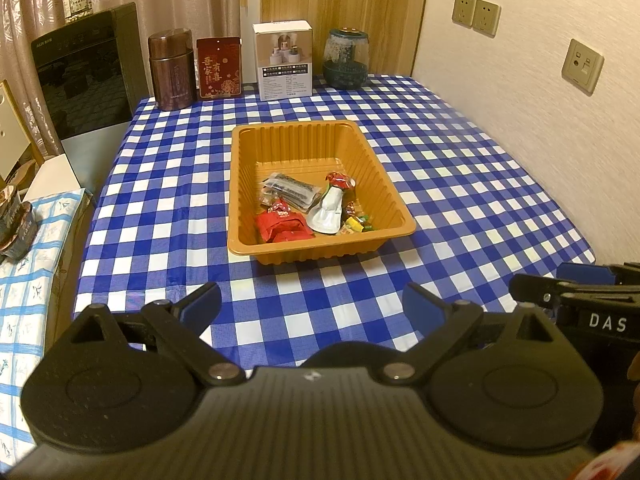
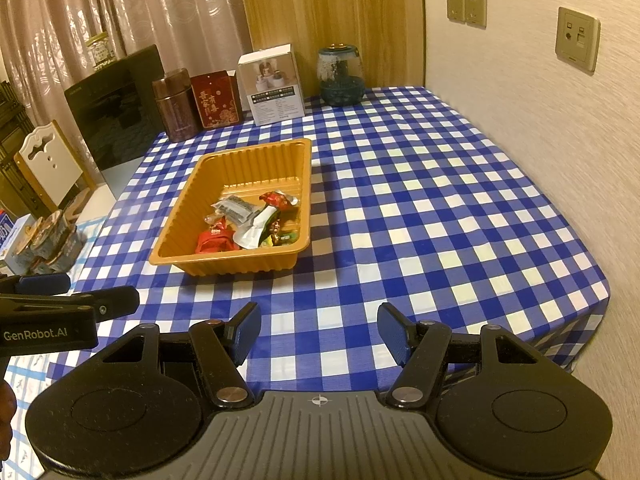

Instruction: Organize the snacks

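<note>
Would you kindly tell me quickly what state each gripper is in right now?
Left gripper: open, jaws wide apart, nothing between them.
Right gripper: open, jaws apart, holding nothing.

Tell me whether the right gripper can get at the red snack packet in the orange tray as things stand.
Probably yes. The right gripper is open and empty, only bare checked tablecloth lies between it and the orange tray, and the red snack packet sits uncovered near the tray's front wall, reachable from above.

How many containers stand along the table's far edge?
4, in a row left to right: brown canister, red tin, white box, glass jar.
</note>
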Demonstrator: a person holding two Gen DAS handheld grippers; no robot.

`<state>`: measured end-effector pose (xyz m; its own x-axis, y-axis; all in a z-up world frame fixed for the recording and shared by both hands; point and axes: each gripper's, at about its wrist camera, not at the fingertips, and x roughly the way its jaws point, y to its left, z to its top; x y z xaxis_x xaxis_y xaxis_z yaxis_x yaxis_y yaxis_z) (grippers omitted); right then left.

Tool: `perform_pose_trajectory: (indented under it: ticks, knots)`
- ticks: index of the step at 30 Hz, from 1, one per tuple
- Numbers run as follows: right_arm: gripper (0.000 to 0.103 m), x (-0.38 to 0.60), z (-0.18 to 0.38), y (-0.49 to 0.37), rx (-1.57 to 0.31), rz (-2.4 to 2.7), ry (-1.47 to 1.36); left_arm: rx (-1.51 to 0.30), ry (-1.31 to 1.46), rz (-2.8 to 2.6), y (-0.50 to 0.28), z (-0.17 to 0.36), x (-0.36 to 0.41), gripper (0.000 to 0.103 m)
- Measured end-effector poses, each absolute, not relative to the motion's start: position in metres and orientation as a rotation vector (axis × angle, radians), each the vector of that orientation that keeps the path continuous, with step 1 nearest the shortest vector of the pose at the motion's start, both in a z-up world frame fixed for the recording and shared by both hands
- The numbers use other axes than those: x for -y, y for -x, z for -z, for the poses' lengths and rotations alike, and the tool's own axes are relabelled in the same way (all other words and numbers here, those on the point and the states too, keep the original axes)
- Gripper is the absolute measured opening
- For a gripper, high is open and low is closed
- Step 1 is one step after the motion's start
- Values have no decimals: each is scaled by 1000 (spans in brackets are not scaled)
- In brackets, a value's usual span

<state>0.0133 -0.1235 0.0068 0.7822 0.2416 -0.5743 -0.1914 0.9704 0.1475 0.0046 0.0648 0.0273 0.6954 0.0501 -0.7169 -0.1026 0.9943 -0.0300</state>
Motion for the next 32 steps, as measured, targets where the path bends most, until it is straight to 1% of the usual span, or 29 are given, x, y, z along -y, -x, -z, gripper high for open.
perform_pose_trajectory:
  ticks: [32]
  knots:
    - [64,126,-7,-16,-628,-232,-78,-773,64,-81,-7,-29,-65,97]
